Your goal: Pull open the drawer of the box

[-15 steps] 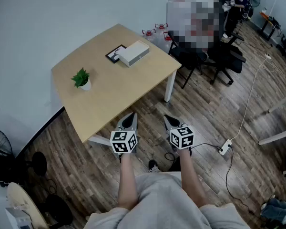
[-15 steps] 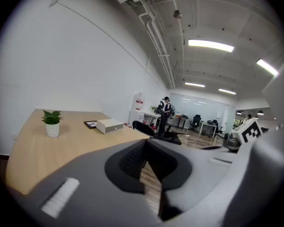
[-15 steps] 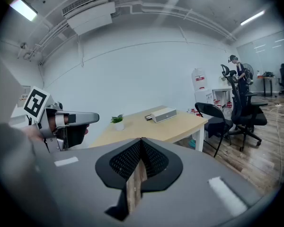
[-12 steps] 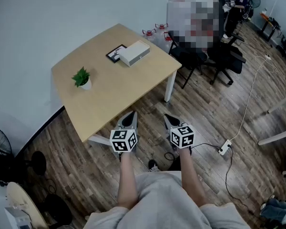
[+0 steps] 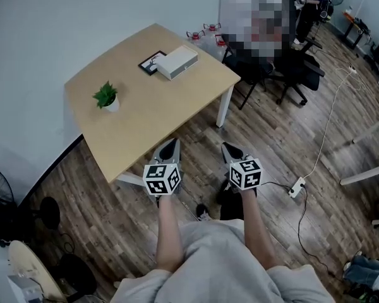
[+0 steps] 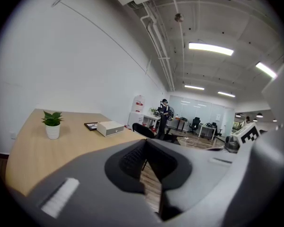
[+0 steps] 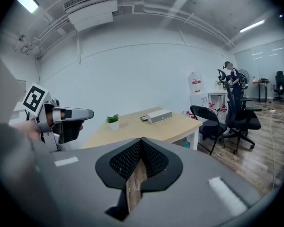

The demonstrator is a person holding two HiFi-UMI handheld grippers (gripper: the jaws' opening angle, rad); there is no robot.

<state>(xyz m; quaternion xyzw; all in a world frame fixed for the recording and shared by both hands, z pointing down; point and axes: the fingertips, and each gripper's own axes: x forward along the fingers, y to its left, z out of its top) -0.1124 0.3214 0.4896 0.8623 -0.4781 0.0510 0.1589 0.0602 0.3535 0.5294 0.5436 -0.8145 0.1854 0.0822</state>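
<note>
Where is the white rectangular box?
Head view: the box sits at the light wooden table's far end, beside a black frame, right of the potted plant.

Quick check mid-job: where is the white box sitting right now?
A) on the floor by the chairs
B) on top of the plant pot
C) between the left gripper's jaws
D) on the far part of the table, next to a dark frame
D: the white box lies on the far part of the table, next to the dark frame.
</note>
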